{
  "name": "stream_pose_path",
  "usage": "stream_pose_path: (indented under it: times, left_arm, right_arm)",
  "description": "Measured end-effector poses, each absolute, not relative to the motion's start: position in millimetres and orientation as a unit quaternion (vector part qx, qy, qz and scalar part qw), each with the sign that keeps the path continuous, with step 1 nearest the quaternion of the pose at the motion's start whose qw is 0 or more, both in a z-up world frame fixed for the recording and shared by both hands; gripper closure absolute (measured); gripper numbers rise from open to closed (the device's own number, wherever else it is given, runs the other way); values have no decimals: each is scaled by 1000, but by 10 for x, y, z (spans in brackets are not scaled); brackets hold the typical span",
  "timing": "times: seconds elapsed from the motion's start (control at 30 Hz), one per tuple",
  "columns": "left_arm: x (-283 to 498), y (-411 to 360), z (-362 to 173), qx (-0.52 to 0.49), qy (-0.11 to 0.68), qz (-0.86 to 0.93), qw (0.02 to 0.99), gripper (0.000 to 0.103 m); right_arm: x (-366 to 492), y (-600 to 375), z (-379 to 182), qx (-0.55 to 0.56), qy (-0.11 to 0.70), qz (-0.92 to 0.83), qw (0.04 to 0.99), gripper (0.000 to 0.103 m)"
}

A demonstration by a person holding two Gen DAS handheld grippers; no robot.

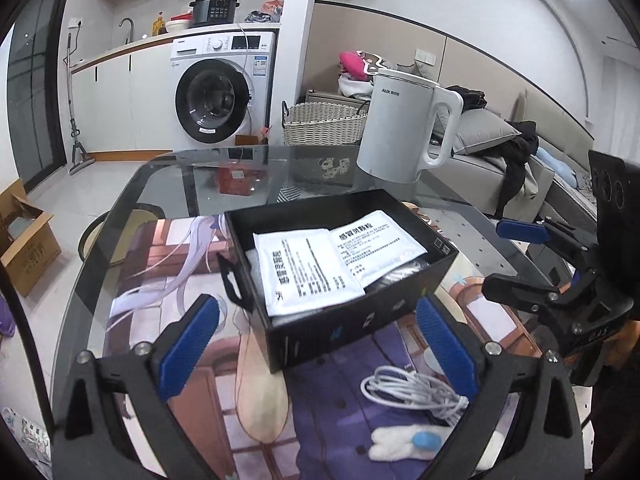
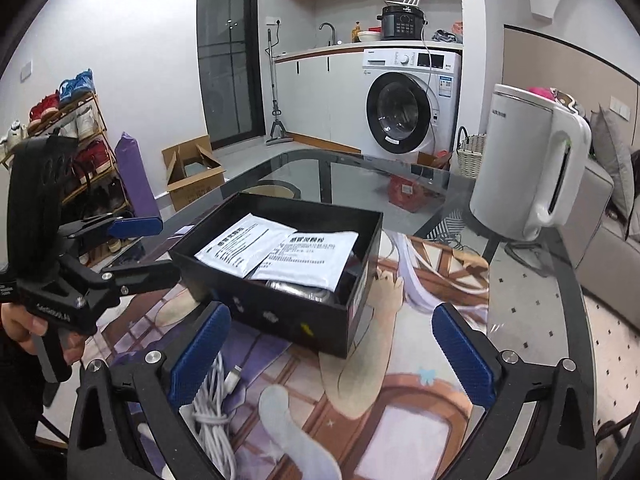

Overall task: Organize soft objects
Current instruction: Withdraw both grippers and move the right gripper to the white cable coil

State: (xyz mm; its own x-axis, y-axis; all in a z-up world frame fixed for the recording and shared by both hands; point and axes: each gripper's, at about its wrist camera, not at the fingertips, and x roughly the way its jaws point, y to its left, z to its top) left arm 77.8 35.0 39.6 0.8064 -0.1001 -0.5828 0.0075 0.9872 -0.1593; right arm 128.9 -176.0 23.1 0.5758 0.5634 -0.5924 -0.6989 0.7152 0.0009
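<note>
A black open box (image 1: 400,200) stands on the printed mat, with two white printed sachets (image 1: 308,272) lying flat on top of its contents. My left gripper (image 1: 320,344) is open just in front of the box, nothing between its blue pads. Near it lie a coiled white cable (image 1: 416,392) and a small white fluffy toy with a blue patch (image 1: 400,444). My right gripper (image 2: 332,356) is also open and empty, facing the box (image 2: 280,308) from its other corner, the sachets (image 2: 312,258) in view. The cable (image 2: 212,408) lies by its left finger.
A white electric kettle (image 1: 404,128) stands on the glass table (image 1: 168,176) behind the box. In the right wrist view a hand (image 2: 24,328) holds the left gripper (image 2: 148,250) at the far left. A wicker basket, a washing machine, a sofa and a cardboard box stand beyond the table.
</note>
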Motion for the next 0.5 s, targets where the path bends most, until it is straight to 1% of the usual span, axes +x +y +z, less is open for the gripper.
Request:
stream_pose_path:
  times: [0.27, 0.5]
  left_arm:
    - [602, 320, 347, -79, 316, -28, 945, 3]
    - [492, 153, 339, -50, 322, -45, 944, 3]
  right_arm:
    - [1107, -1822, 146, -131, 305, 368, 869, 1]
    - [945, -1729, 113, -163, 310, 397, 848, 0]
